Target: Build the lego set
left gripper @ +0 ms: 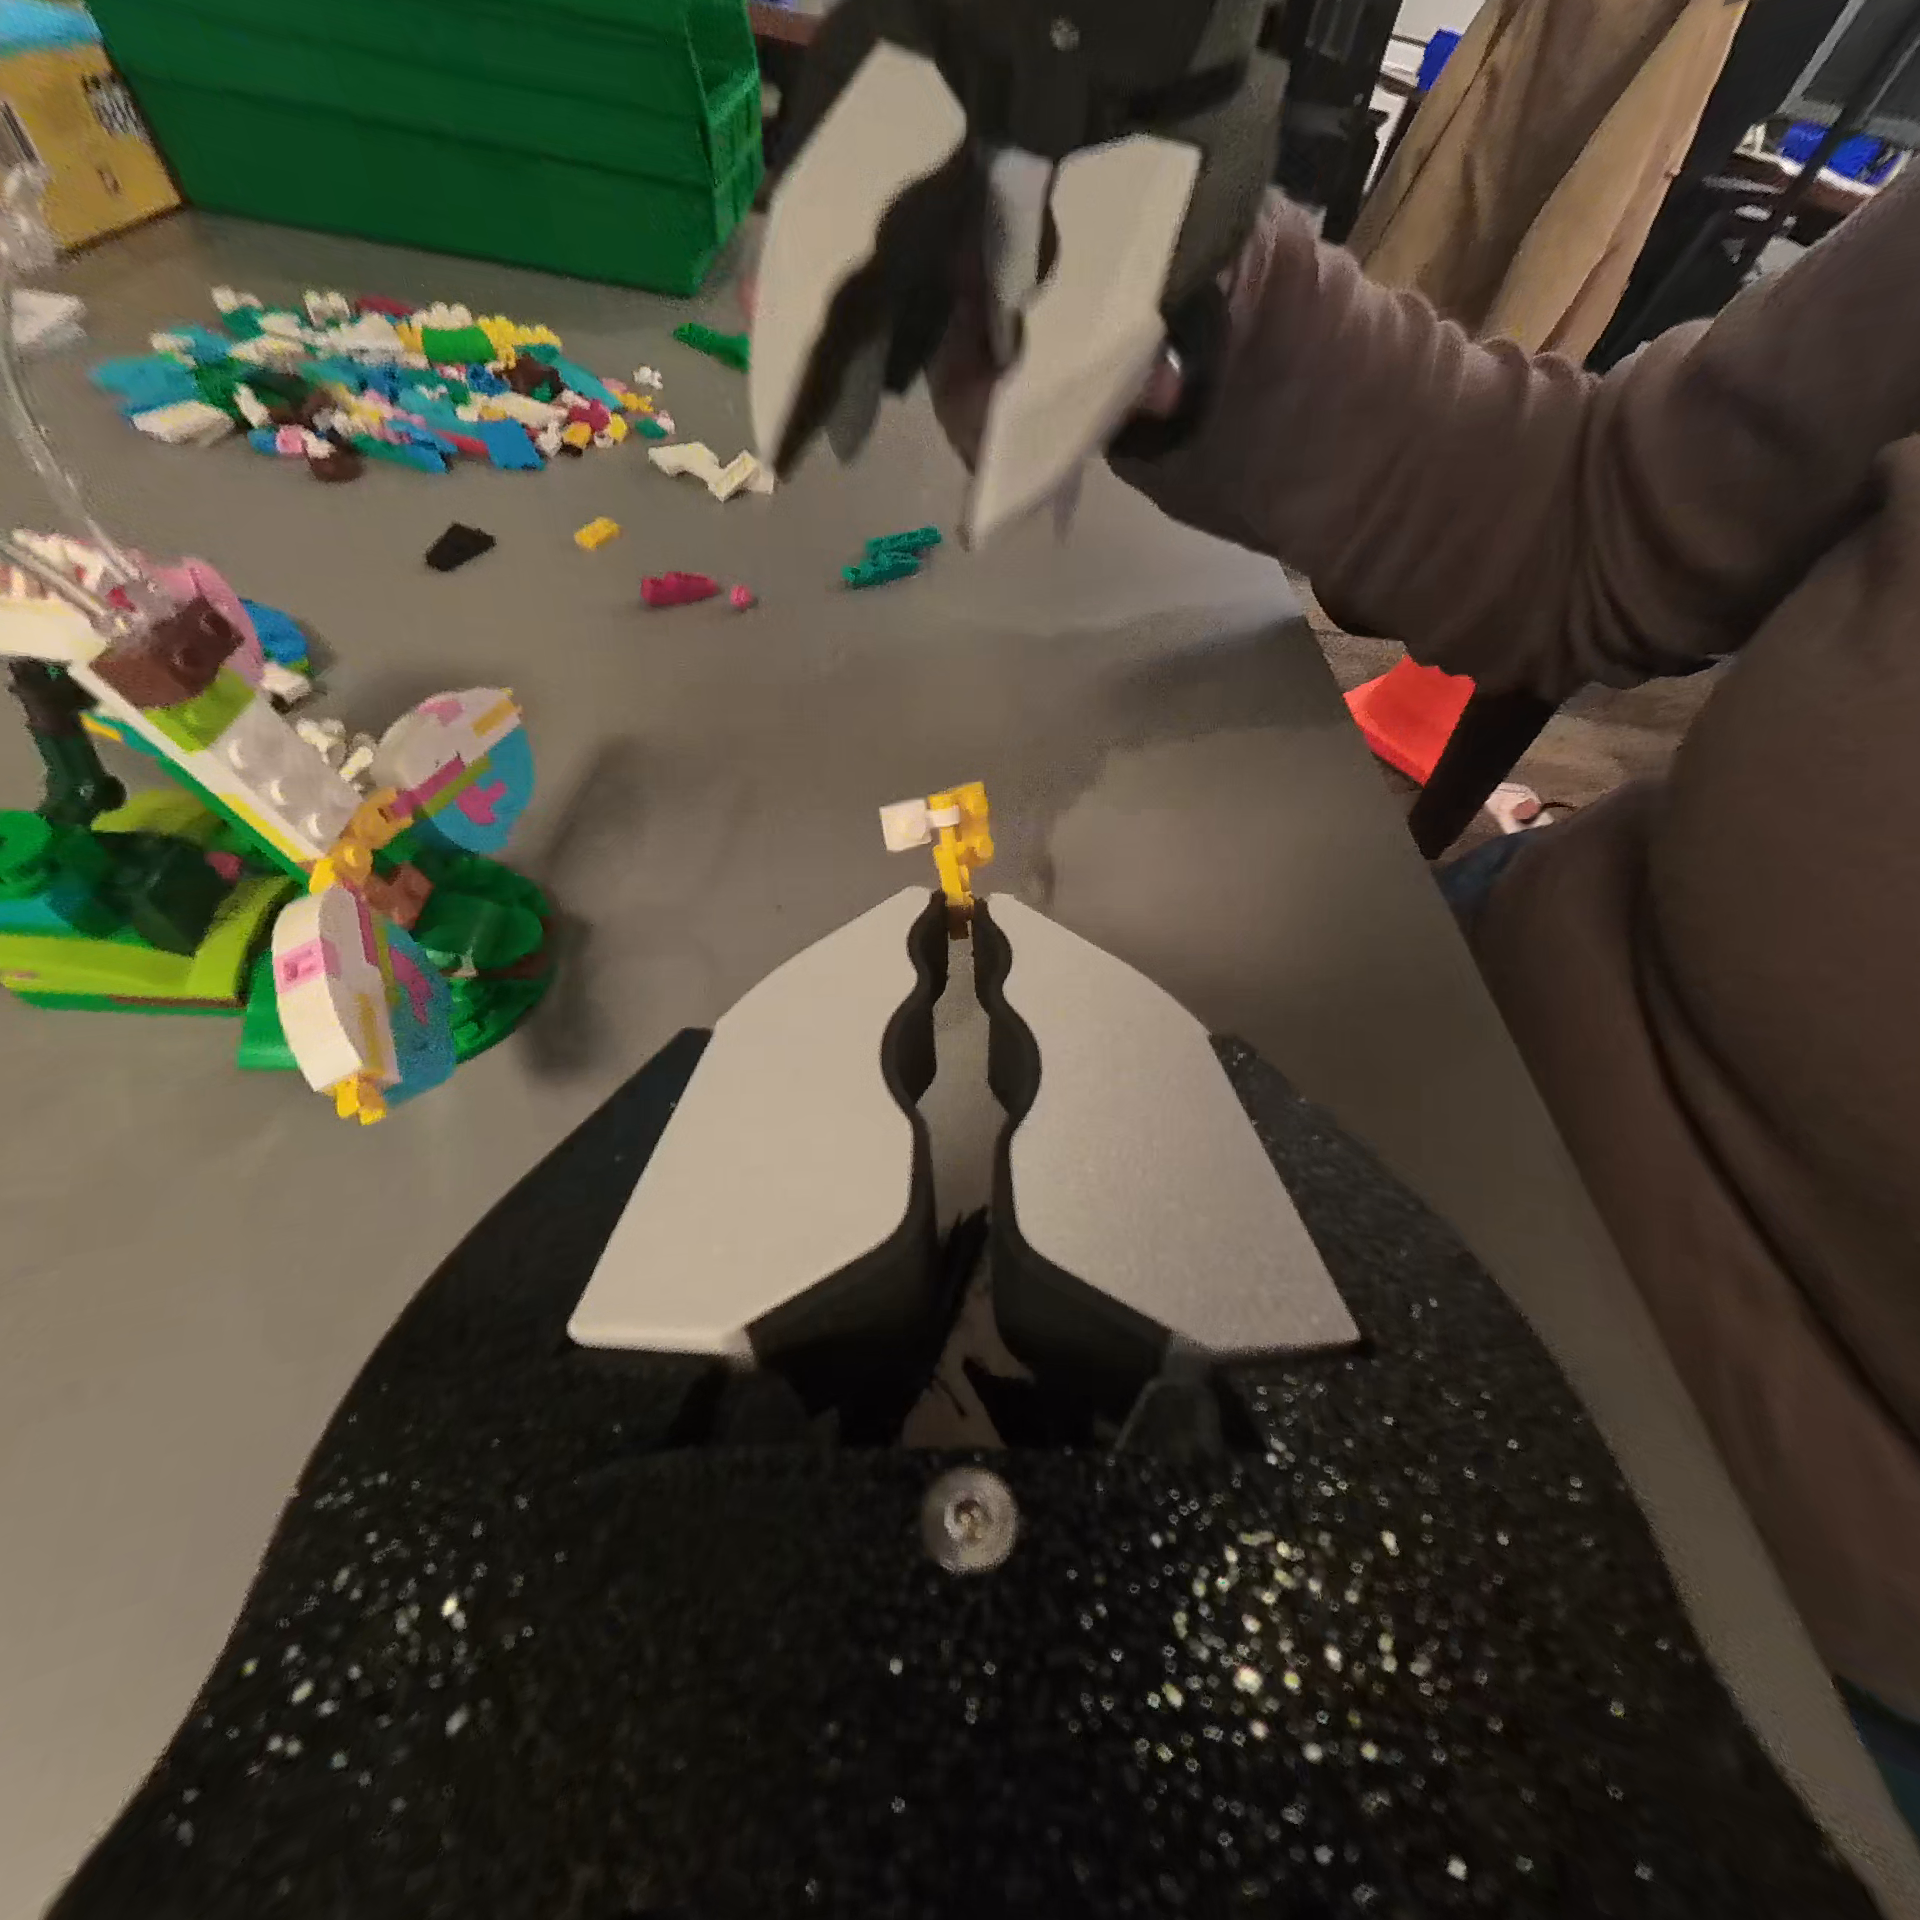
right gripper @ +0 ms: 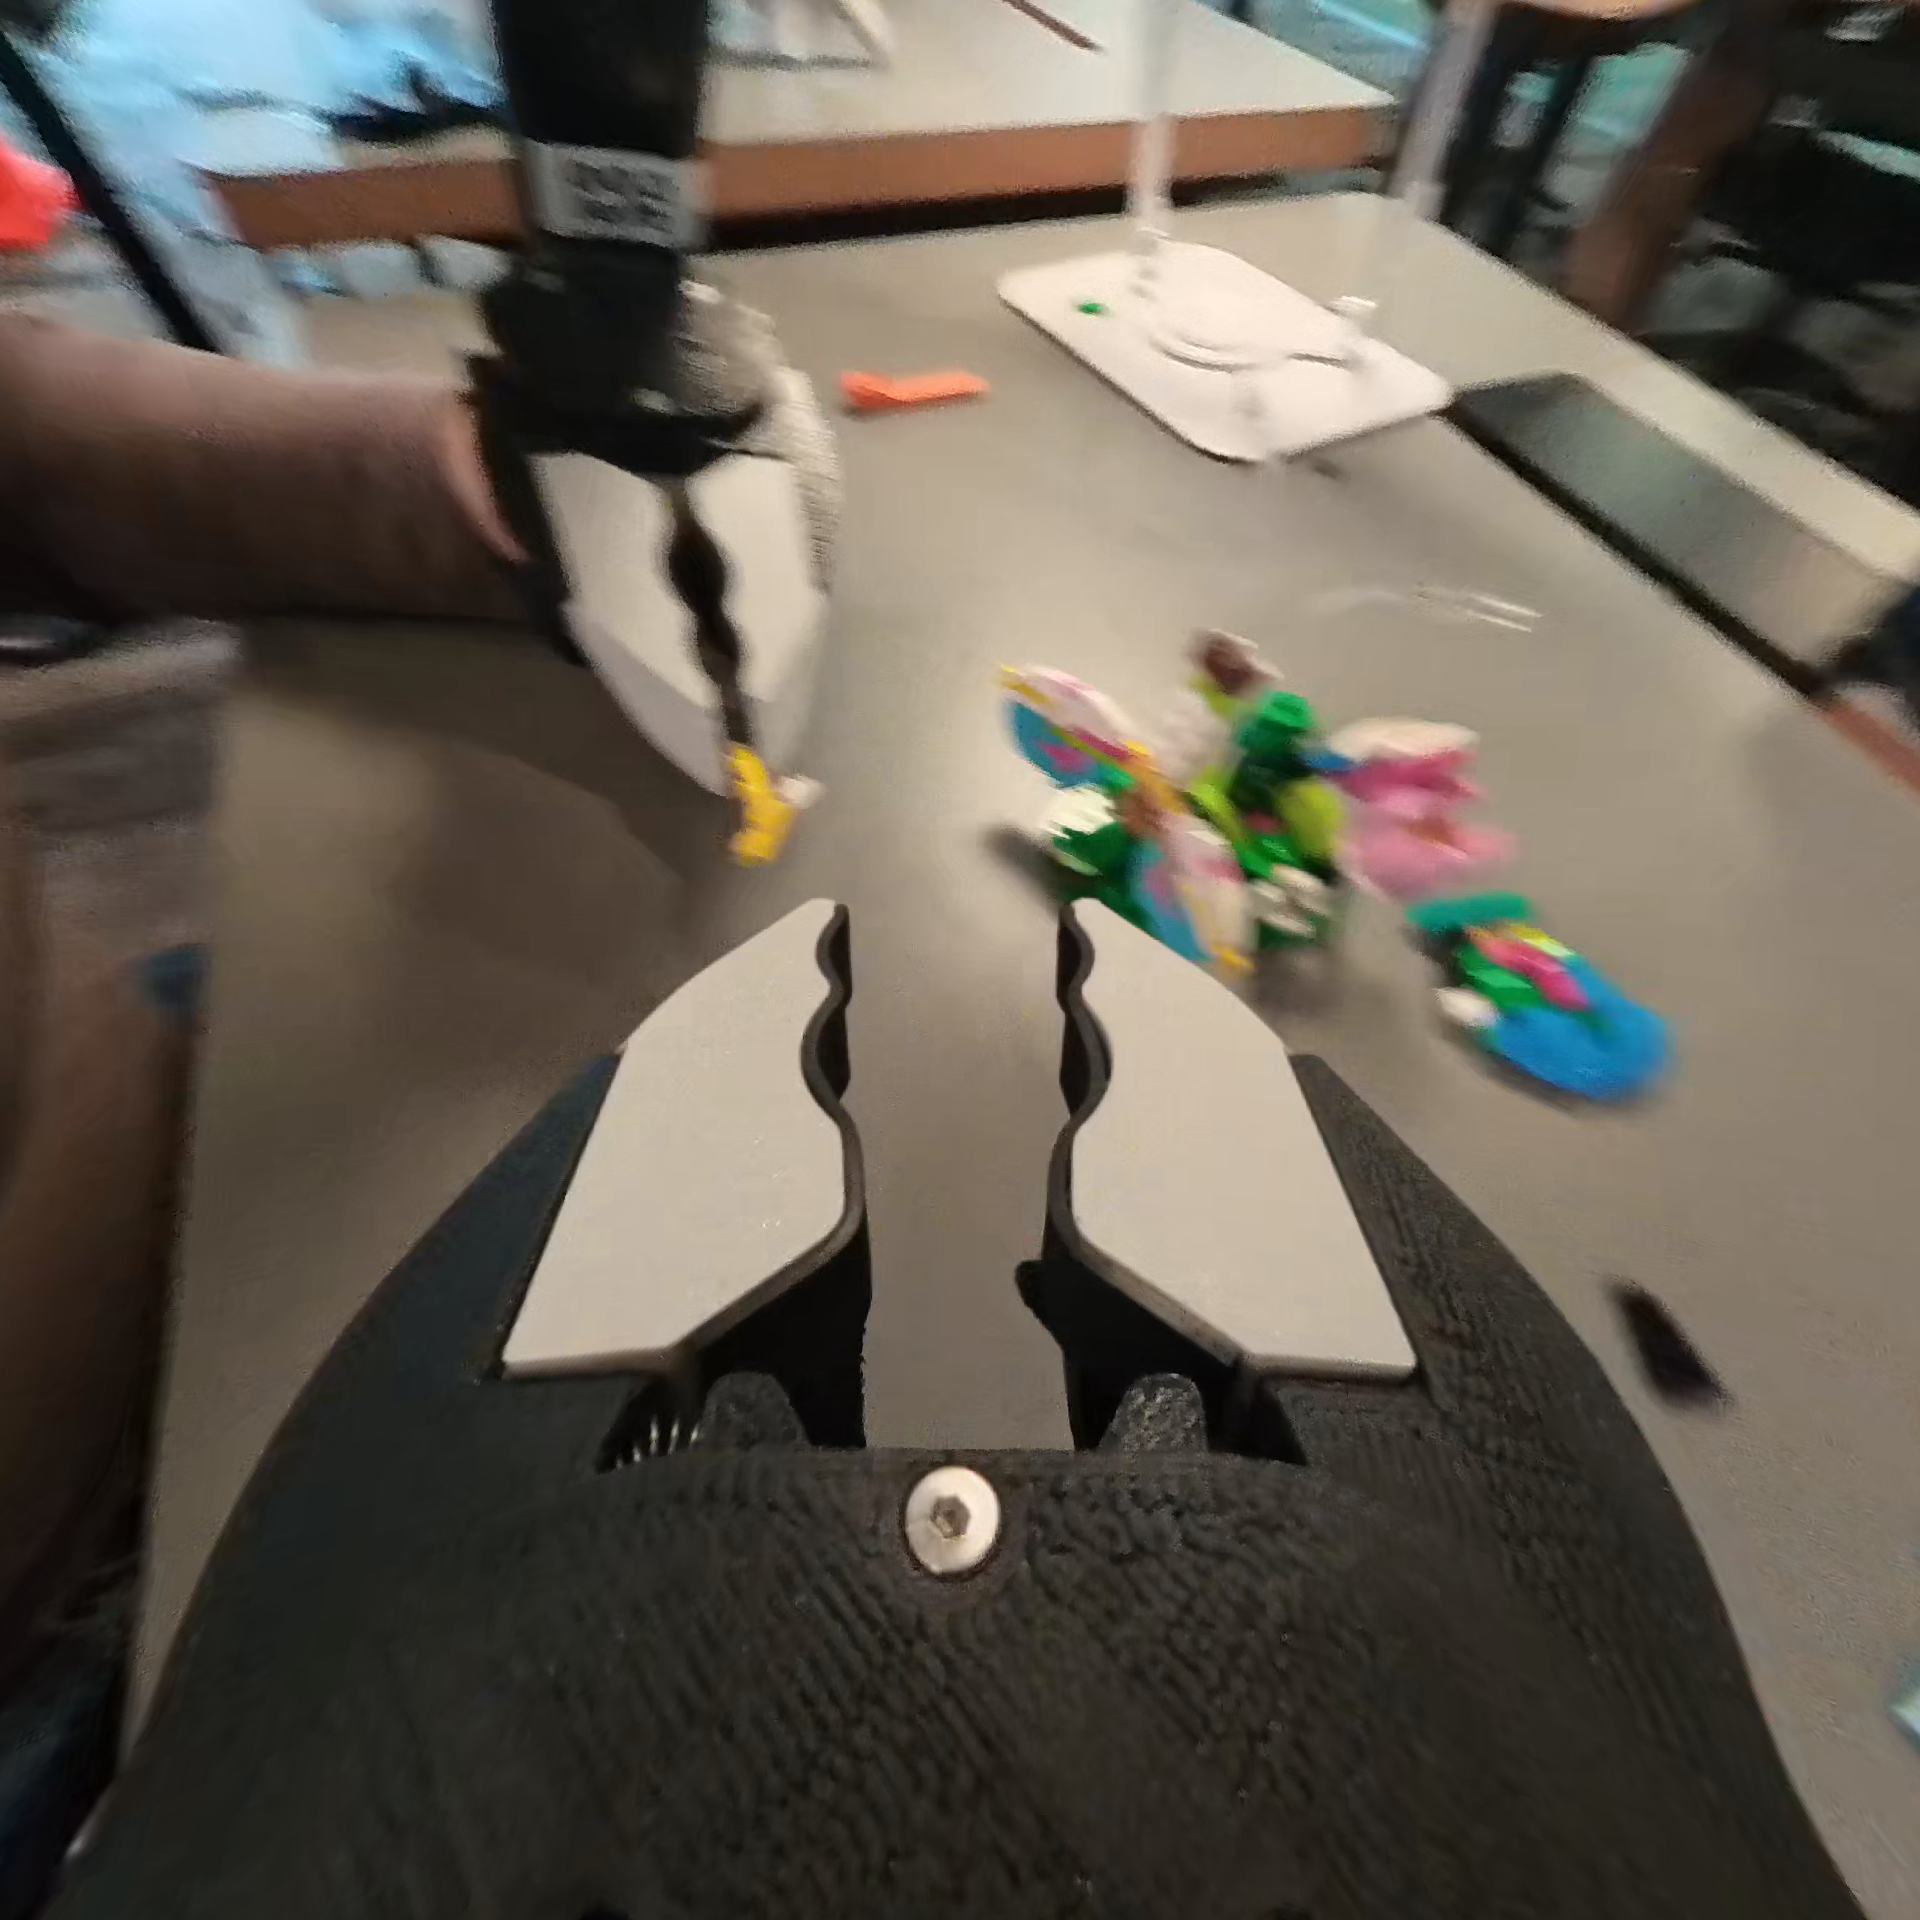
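My left gripper (left gripper: 958,906) is shut on a small yellow lego piece (left gripper: 961,840) with a white tile on its left, held above the grey table (left gripper: 935,707). The same piece (right gripper: 761,808) shows at the left gripper's tips in the right wrist view. My right gripper (right gripper: 951,925) is open and empty; in the left wrist view it (left gripper: 873,488) hangs above the table, blurred. The built lego model (left gripper: 260,842), with green base and pink, white and blue wings, stands at the left; it also shows in the right wrist view (right gripper: 1226,821).
A pile of loose bricks (left gripper: 364,395) lies at the back left, with stray pieces (left gripper: 681,588) nearer. Green bins (left gripper: 468,125) and a yellow box (left gripper: 73,135) stand behind. A blue-green sub-build (right gripper: 1548,1008), a white stand base (right gripper: 1226,353) and the table's right edge (left gripper: 1382,769) are close. Across from one pair of fingers to the other is roughly 9 cm.
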A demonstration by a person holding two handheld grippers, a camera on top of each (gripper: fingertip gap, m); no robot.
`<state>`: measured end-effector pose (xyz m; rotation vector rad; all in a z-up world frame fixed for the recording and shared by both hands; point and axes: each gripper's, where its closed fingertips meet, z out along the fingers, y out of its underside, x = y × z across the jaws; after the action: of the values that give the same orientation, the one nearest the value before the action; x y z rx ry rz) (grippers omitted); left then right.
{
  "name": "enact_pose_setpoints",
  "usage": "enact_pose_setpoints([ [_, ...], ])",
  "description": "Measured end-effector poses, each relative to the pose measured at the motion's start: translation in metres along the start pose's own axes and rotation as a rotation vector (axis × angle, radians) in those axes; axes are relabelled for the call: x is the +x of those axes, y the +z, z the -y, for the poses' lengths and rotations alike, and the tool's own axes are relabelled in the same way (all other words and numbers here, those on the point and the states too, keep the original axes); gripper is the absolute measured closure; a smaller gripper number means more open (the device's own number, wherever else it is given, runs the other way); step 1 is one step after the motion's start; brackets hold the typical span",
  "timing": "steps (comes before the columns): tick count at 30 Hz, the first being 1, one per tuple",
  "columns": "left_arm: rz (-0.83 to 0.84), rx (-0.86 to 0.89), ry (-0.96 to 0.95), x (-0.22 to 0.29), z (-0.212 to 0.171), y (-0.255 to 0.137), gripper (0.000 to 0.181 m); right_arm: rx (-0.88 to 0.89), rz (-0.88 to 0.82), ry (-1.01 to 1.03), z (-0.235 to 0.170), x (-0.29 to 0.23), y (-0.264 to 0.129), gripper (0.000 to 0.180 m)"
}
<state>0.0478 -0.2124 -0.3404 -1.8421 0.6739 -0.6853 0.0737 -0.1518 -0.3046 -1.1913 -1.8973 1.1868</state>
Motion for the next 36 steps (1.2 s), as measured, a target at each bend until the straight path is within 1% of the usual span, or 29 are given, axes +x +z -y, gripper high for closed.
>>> enact_pose_setpoints([
  [3,0.004,0.027,0.039,0.003,0.005,0.000,0.176,0.022,0.148,0.011,0.005,-0.034,0.022,0.146],
  [5,0.007,0.043,0.063,0.004,0.008,-0.001,0.176,0.002,0.188,0.021,0.004,-0.043,0.032,0.147],
  [11,0.044,0.049,0.143,0.005,0.012,-0.001,0.176,-0.018,0.198,0.087,0.001,-0.046,0.045,0.162],
  [13,0.062,0.040,0.181,0.006,0.012,-0.001,0.176,-0.015,0.174,0.089,0.000,-0.043,0.046,0.163],
  [17,0.127,-0.025,0.323,0.005,0.007,0.002,0.176,0.013,0.191,0.178,0.005,-0.040,0.046,0.164],
  [20,0.177,-0.085,0.446,0.006,0.002,0.005,0.176,-0.029,0.185,0.191,0.000,-0.039,0.050,0.171],
  [22,0.191,-0.100,0.470,0.006,0.001,0.007,0.176,-0.070,0.189,0.188,-0.005,-0.041,0.052,0.173],
  [26,0.190,-0.106,0.412,0.003,0.000,0.007,0.176,-0.076,0.176,0.180,-0.006,-0.039,0.053,0.175],
  [28,0.177,-0.096,0.317,0.001,0.001,0.006,0.177,-0.046,0.129,0.097,-0.003,-0.038,0.053,0.176],
  [32,0.181,0.009,0.079,-0.017,0.010,-0.011,0.177,0.040,-0.071,-0.189,0.016,-0.033,0.041,0.177],
  [34,0.151,0.110,0.002,-0.020,0.021,-0.022,0.177,0.084,-0.122,-0.242,0.025,-0.034,0.031,0.177],
  [36,0.126,0.186,-0.037,-0.020,0.030,-0.028,0.177,0.121,-0.119,-0.216,0.027,-0.034,0.025,0.177],
])
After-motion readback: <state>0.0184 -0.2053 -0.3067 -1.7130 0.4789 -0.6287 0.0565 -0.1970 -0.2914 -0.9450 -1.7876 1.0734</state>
